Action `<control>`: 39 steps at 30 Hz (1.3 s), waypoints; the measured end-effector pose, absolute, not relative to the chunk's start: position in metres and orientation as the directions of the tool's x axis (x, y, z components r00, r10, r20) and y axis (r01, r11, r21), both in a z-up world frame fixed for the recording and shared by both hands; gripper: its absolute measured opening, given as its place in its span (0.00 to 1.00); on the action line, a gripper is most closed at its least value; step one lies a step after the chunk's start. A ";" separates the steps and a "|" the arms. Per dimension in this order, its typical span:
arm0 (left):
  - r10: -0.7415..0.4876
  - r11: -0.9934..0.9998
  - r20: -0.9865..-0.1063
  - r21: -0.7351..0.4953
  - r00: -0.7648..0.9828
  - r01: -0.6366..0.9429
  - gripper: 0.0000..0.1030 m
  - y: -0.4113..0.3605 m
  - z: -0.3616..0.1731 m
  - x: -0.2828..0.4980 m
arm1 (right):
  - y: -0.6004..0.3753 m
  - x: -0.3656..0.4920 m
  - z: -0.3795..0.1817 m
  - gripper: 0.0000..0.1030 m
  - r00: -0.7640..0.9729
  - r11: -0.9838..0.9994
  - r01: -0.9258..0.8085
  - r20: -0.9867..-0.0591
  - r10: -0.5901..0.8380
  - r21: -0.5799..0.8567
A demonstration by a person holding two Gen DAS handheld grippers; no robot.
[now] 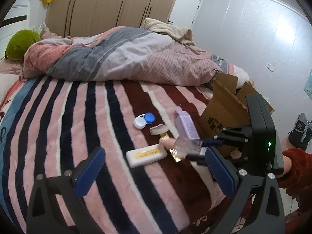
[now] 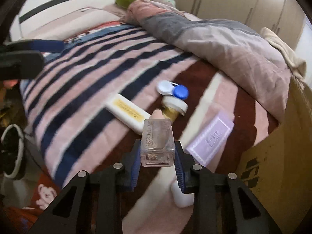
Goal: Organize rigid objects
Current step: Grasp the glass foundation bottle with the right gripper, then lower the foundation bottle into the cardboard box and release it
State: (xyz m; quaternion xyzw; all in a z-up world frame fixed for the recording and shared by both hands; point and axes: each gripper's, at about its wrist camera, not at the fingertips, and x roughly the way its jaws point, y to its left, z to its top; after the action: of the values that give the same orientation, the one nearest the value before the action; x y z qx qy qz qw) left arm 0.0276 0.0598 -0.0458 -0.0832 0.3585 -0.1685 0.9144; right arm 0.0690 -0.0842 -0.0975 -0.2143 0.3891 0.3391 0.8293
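on the striped blanket (image 2: 81,89) of the bed, a clear glass bottle (image 2: 157,142) is clamped between the blue pads of the right claw (image 2: 158,160), lifted just above the other items. the left claw (image 1: 154,171) is held wide with nothing in it. a white case (image 2: 128,115), a contact lens case (image 2: 173,90), a small jar (image 2: 174,107) and a lilac box (image 2: 211,138) are left lying near the cardboard box (image 2: 276,156). the smooth glass could be let slip, since only its base end is gripped. the lilac box could be knocked on the way to the cardboard box.
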 end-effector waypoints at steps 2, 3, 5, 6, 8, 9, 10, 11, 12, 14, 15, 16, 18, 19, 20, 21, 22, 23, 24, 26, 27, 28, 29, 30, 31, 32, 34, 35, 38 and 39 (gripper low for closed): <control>-0.363 0.932 -0.625 -0.265 0.691 0.249 0.99 0.057 -0.044 0.028 | -0.080 0.065 -0.097 0.26 0.440 0.657 -0.750 -0.802 0.404 -0.081; -0.362 0.932 -0.625 -0.265 0.692 0.249 0.99 0.057 -0.043 0.027 | -0.078 0.064 -0.099 0.26 0.423 0.654 -0.754 -0.811 0.405 -0.066; -0.365 0.930 -0.626 -0.270 0.689 0.248 0.99 0.058 -0.044 0.027 | -0.077 0.062 -0.102 0.26 0.398 0.656 -0.754 -0.809 0.433 -0.020; -0.367 0.930 -0.629 -0.272 0.685 0.248 0.99 0.058 -0.045 0.027 | -0.077 0.060 -0.101 0.26 0.389 0.646 -0.764 -0.800 0.456 -0.002; -0.358 0.933 -0.642 -0.270 0.678 0.237 0.99 0.059 -0.048 0.029 | -0.073 0.054 -0.100 0.26 0.381 0.624 -0.781 -0.797 0.469 -0.006; -0.351 0.936 -0.647 -0.268 0.677 0.229 0.99 0.061 -0.050 0.030 | -0.070 0.054 -0.102 0.26 0.363 0.617 -0.787 -0.805 0.469 0.005; -0.348 0.937 -0.650 -0.268 0.676 0.224 0.99 0.062 -0.051 0.030 | -0.067 0.056 -0.106 0.26 0.323 0.607 -0.793 -0.816 0.480 0.043; -0.346 0.937 -0.651 -0.269 0.675 0.221 0.99 0.063 -0.052 0.029 | -0.065 0.058 -0.111 0.26 0.288 0.603 -0.794 -0.826 0.485 0.077; -0.344 0.938 -0.653 -0.270 0.674 0.217 0.99 0.065 -0.054 0.028 | -0.063 0.057 -0.116 0.26 0.269 0.605 -0.792 -0.838 0.475 0.088; -0.334 0.941 -0.659 -0.265 0.674 0.208 0.99 0.067 -0.057 0.027 | -0.059 0.056 -0.128 0.27 0.265 0.607 -0.790 -0.848 0.459 0.082; -0.328 0.944 -0.665 -0.263 0.671 0.200 0.99 0.069 -0.060 0.026 | -0.058 0.056 -0.133 0.27 0.266 0.608 -0.790 -0.851 0.453 0.076; -0.321 0.946 -0.673 -0.263 0.666 0.190 0.99 0.072 -0.063 0.026 | -0.057 0.055 -0.136 0.27 0.271 0.612 -0.787 -0.850 0.451 0.074; -0.316 0.947 -0.682 -0.267 0.660 0.177 0.99 0.075 -0.068 0.025 | -0.055 0.057 -0.139 0.27 0.273 0.616 -0.784 -0.848 0.453 0.077; -0.316 0.947 -0.685 -0.270 0.656 0.174 0.99 0.077 -0.070 0.025 | -0.054 0.058 -0.140 0.27 0.275 0.617 -0.784 -0.848 0.452 0.075; -0.317 0.947 -0.688 -0.272 0.653 0.173 0.99 0.077 -0.071 0.024 | -0.052 0.058 -0.141 0.26 0.276 0.613 -0.787 -0.850 0.448 0.068; -0.318 0.946 -0.689 -0.274 0.651 0.173 0.99 0.078 -0.072 0.024 | -0.050 0.058 -0.141 0.26 0.282 0.610 -0.791 -0.852 0.440 0.053; -0.324 0.944 -0.690 -0.278 0.648 0.176 0.99 0.077 -0.073 0.023 | -0.049 0.057 -0.140 0.26 0.292 0.608 -0.793 -0.850 0.438 0.041; -0.336 0.940 -0.688 -0.287 0.644 0.184 0.99 0.077 -0.072 0.023 | -0.049 0.055 -0.137 0.26 0.306 0.606 -0.795 -0.844 0.439 0.027; -0.355 0.933 -0.682 -0.302 0.640 0.196 0.99 0.076 -0.071 0.022 | -0.049 0.054 -0.133 0.26 0.316 0.602 -0.798 -0.836 0.449 0.022; -0.399 0.915 -0.663 -0.335 0.634 0.225 0.98 0.074 -0.066 0.022 | -0.050 0.052 -0.115 0.26 0.322 0.588 -0.808 -0.810 0.491 0.035; -0.427 0.902 -0.646 -0.356 0.633 0.246 0.98 0.072 -0.060 0.023 | -0.051 0.050 -0.101 0.26 0.326 0.579 -0.814 -0.790 0.519 0.044; -0.442 0.895 -0.636 -0.364 0.633 0.259 0.98 0.069 -0.055 0.024 | -0.053 0.048 -0.091 0.26 0.331 0.571 -0.820 -0.774 0.540 0.048; -0.454 0.889 -0.625 -0.369 0.635 0.272 0.98 0.066 -0.050 0.025 | -0.055 0.046 -0.078 0.26 0.338 0.562 -0.826 -0.754 0.563 0.050; -0.467 0.882 -0.612 -0.375 0.638 0.286 0.94 0.062 -0.043 0.027 | -0.056 0.045 -0.068 0.26 0.346 0.557 -0.829 -0.737 0.580 0.048; -0.486 0.872 -0.596 -0.385 0.639 0.303 0.91 0.057 -0.035 0.029 | -0.060 0.043 -0.055 0.26 0.357 0.551 -0.833 -0.715 0.600 0.046; -0.505 0.860 -0.583 -0.398 0.636 0.319 0.83 0.053 -0.029 0.033 | -0.064 0.042 -0.044 0.26 0.368 0.549 -0.835 -0.696 0.616 0.044; -0.547 0.835 -0.553 -0.412 0.629 0.364 0.74 0.039 -0.013 0.042 | -0.077 0.040 -0.024 0.26 0.404 0.560 -0.828 -0.658 0.635 0.032; -0.548 0.835 -0.550 -0.404 0.630 0.374 0.66 0.032 -0.008 0.044 | -0.083 0.040 -0.017 0.26 0.419 0.567 -0.823 -0.644 0.640 0.028; -0.554 0.833 -0.548 -0.361 0.628 0.419 0.44 0.001 0.010 0.059 | -0.111 0.048 -0.001 0.26 0.470 0.609 -0.793 -0.608 0.639 0.027; -0.556 0.831 -0.550 -0.347 0.623 0.436 0.43 -0.011 0.014 0.065 | -0.126 0.051 0.004 0.26 0.494 0.633 -0.774 -0.596 0.633 0.030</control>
State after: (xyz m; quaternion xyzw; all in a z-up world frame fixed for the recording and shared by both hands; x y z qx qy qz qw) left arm 0.0650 -0.0113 0.0140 -0.0901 0.3345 -0.2767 0.8963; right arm 0.0512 -0.1257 0.0036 -0.1215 0.2896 0.4110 0.8558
